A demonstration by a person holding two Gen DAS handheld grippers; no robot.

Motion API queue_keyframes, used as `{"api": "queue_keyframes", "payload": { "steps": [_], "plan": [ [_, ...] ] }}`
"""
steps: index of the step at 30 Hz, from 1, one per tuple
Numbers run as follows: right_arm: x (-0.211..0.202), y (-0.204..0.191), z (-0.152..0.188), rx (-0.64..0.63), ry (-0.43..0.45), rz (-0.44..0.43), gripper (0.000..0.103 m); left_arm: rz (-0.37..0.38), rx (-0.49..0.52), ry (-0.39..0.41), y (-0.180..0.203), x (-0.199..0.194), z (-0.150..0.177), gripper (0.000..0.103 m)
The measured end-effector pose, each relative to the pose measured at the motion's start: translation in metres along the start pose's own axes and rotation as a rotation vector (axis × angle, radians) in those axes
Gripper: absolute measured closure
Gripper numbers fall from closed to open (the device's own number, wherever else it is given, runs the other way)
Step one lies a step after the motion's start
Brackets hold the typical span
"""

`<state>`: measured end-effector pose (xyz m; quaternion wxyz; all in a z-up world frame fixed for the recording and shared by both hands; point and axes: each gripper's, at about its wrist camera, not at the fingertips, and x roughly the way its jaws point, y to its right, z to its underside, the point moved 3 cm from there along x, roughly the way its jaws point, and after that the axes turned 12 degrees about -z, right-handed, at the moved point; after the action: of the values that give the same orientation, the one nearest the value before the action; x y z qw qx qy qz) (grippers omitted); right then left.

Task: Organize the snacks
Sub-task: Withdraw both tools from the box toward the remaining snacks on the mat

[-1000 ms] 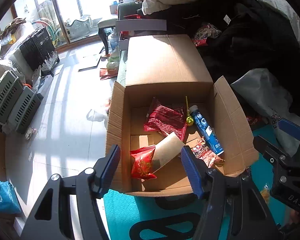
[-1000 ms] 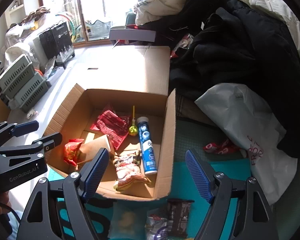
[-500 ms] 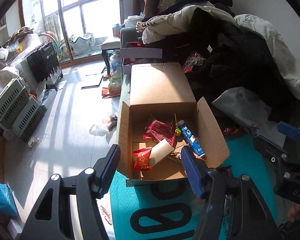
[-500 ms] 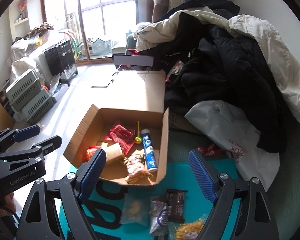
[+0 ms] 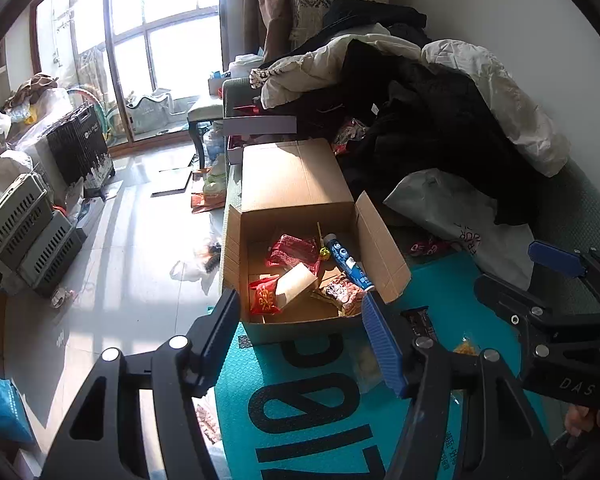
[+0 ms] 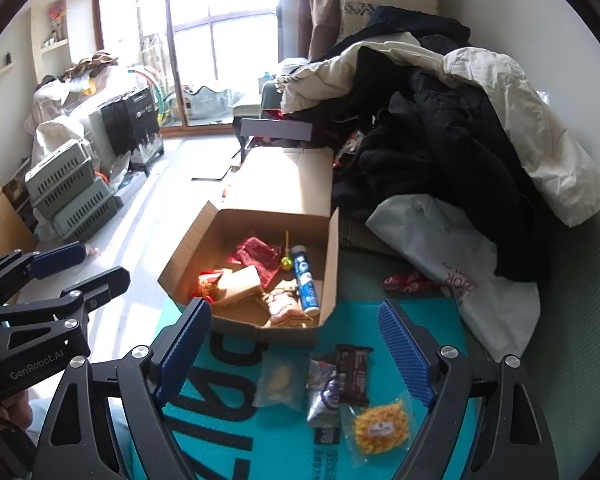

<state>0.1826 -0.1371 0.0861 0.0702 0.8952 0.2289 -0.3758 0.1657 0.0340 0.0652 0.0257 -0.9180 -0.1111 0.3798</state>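
Observation:
An open cardboard box (image 5: 300,326) (image 6: 260,326) stands on a teal mat (image 6: 260,432). It holds red snack packets (image 6: 256,254), a blue tube (image 6: 306,280), a small red bag (image 5: 264,300) and a brown snack bag (image 6: 284,310). In front of the box on the mat lie a dark chocolate bar (image 6: 352,374), a clear bag (image 6: 278,380), a silver pouch (image 6: 322,398) and a yellow snack bag (image 6: 380,430). My left gripper (image 5: 304,340) is open and empty, before the box. My right gripper (image 6: 296,356) is open and empty, above the loose snacks.
A pile of dark and white clothes (image 6: 440,128) and a white plastic bag (image 6: 452,264) lie right of the box. Grey crates (image 6: 68,196) and a black case (image 6: 130,128) stand on the sunlit floor at the left. The box's back flap (image 6: 288,184) lies open.
Both grippers have pulled back and up from the box, so the box looks smaller and the loose snacks on the mat have come into the right wrist view. Both stay open.

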Motion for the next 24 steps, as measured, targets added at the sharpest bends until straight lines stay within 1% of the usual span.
{"api": "queue_keyframes", "payload": {
  "steps": [5, 13, 18, 24],
  "plan": [
    [-0.010, 0.004, 0.025, 0.045, -0.004, 0.000, 0.015, 0.032, 0.031, -0.007, 0.013, -0.012, 0.021, 0.041],
    [-0.016, 0.013, 0.075, 0.104, -0.053, -0.011, 0.015, 0.090, 0.067, -0.029, 0.035, -0.022, 0.054, 0.041],
    [-0.015, 0.021, 0.106, 0.137, -0.097, -0.009, 0.015, 0.121, 0.079, -0.050, 0.048, -0.022, 0.073, 0.041],
    [-0.013, 0.035, 0.139, 0.187, -0.128, 0.003, 0.016, 0.162, 0.079, -0.089, 0.061, -0.013, 0.091, 0.041]
  ]
}}
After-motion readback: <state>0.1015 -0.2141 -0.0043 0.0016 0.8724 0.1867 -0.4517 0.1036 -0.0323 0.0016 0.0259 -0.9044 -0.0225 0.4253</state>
